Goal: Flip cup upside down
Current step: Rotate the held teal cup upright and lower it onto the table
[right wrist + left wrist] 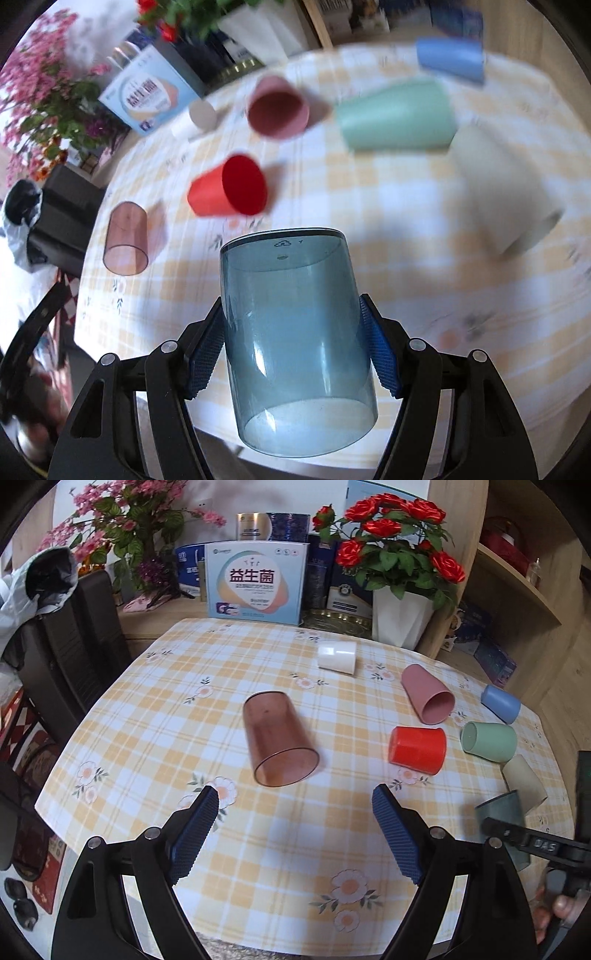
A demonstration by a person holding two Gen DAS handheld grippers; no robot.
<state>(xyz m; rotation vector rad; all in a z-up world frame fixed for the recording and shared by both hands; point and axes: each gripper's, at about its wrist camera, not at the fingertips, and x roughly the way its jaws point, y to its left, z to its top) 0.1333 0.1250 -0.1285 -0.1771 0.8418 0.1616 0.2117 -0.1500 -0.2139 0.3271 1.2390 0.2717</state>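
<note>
My right gripper is shut on a clear blue cup and holds it above the table, its base pointing away and its open mouth toward the camera. The same cup shows at the right edge of the left wrist view. My left gripper is open and empty, just short of a clear brown cup that lies on its side with its mouth toward me. The right wrist view is blurred by motion.
Several other cups lie on their sides on the checked tablecloth: white, pink, red, green, blue, beige. Boxes and a rose pot stand behind. A chair is at the left.
</note>
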